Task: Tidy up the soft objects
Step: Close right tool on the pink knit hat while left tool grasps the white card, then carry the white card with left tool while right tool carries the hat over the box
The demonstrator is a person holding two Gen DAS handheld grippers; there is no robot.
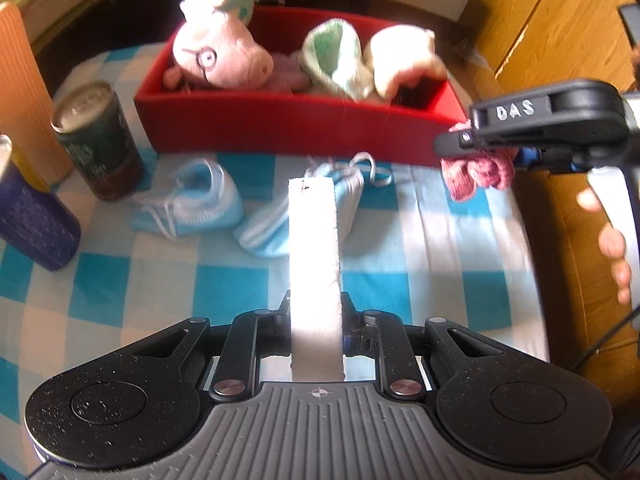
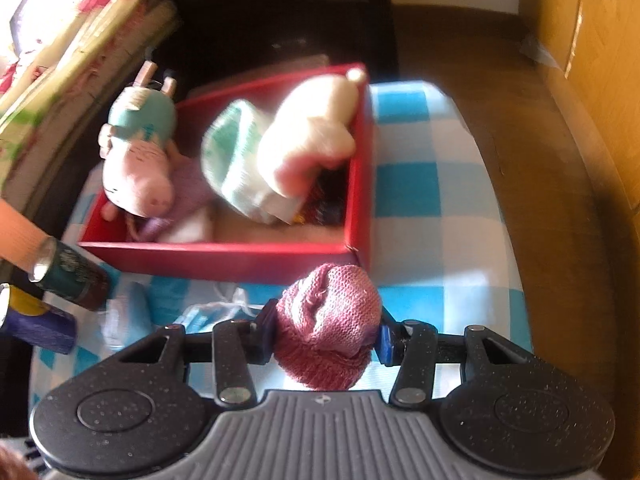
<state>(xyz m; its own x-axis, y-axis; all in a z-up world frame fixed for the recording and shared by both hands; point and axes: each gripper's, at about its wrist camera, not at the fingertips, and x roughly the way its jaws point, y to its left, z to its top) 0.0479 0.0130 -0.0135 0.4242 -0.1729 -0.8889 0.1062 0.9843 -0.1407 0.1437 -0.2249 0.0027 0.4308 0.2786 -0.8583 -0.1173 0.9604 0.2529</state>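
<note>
A red box [image 1: 280, 128] [image 2: 224, 254] at the back of the checked table holds a pink pig plush [image 1: 220, 56] [image 2: 138, 176], a green-white soft item [image 1: 336, 60] [image 2: 236, 160] and a cream-pink plush [image 1: 404, 60] [image 2: 308, 140]. My right gripper [image 2: 326, 332] [image 1: 452, 146] is shut on a pink knitted sock [image 2: 328, 328] [image 1: 476, 172], held in front of the box's right corner. My left gripper [image 1: 314, 188] is shut and empty, fingers [image 1: 314, 264] together above two light blue baby shoes [image 1: 192, 204] [image 1: 280, 220].
At the left stand a dark green can [image 1: 100, 140] [image 2: 68, 276], a blue-purple can [image 1: 28, 216] [image 2: 36, 320] and an orange ribbed object [image 1: 24, 92]. A wooden floor [image 2: 540, 200] and a cabinet [image 1: 552, 20] are at the right, past the table edge.
</note>
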